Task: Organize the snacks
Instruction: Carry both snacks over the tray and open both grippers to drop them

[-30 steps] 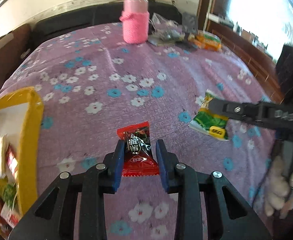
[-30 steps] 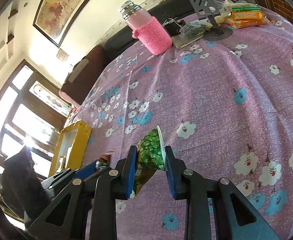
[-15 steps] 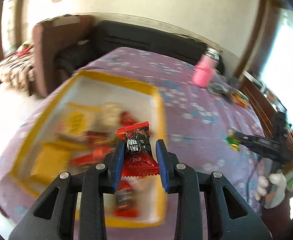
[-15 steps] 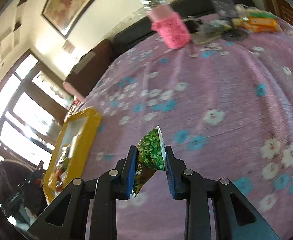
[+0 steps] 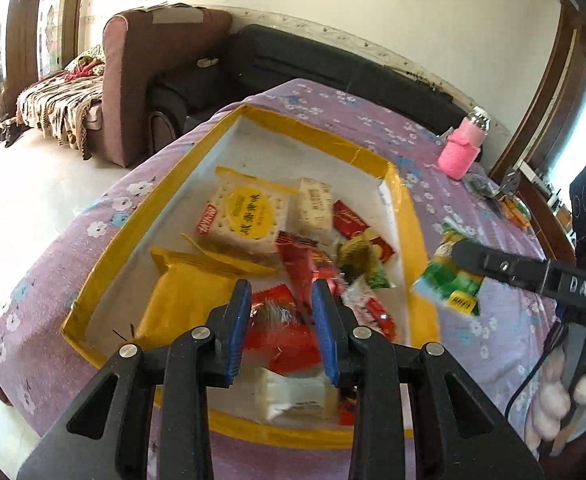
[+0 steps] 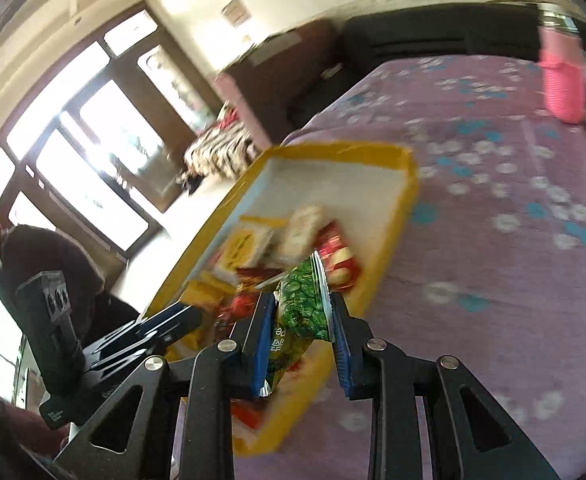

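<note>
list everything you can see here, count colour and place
box: 1, yellow rim, white inside, on the table's left end
snack packets in box: several, mostly red, yellow and white, exact count unclear
red packet: 1, blurred, just beyond the left gripper's open jaws, over the box
green packet: 1, in the right gripper, at the box's right rim
bottle: 1, pink knitted sleeve, far end of table
tablecloth: 1, purple, white and blue flowers
sofa: 1, black, behind table
armchair: 1, brown, left of sofa
left gripper: black, blue pads
right gripper: black, blue pads
</note>
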Motion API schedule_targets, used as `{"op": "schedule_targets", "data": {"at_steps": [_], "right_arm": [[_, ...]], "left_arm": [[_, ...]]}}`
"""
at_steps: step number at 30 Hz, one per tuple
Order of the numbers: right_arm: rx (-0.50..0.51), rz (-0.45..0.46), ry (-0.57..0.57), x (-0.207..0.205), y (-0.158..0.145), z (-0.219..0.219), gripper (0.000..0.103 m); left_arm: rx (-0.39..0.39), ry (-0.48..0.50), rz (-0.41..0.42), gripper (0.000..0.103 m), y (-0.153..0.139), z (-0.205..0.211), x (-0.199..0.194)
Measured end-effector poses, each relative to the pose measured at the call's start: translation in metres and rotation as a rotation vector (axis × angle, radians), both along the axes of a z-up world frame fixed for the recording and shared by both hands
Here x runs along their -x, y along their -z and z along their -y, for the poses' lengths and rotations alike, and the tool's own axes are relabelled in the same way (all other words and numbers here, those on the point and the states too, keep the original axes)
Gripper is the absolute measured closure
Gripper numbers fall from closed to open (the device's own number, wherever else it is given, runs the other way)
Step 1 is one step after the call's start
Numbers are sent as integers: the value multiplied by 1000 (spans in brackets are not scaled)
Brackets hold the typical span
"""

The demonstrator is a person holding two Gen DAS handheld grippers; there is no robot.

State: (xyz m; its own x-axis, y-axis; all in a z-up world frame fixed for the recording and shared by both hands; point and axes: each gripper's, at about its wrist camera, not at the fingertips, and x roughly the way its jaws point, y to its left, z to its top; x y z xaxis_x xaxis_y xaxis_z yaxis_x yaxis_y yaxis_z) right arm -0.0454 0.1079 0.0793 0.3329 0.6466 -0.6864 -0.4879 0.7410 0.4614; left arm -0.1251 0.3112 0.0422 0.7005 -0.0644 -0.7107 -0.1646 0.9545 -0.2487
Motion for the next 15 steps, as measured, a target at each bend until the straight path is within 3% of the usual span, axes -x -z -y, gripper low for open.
{"op": "schedule_targets", "data": {"at_steps": [6,11,13,15], "right_arm": [[64,-22,-49,2,24,-45,73],[87,43,-33,12,19,-53,60],[92,91,-18,25,10,-50,56],[107,145,7,40,2,-40,53]], "left_arm": [[52,-30,2,71,2,-17,5],[60,-73,54,49,-11,-25,21],[29,-110,77,38,-20,-22,30],[-18,-120,101,34,-27,-13,37]]}}
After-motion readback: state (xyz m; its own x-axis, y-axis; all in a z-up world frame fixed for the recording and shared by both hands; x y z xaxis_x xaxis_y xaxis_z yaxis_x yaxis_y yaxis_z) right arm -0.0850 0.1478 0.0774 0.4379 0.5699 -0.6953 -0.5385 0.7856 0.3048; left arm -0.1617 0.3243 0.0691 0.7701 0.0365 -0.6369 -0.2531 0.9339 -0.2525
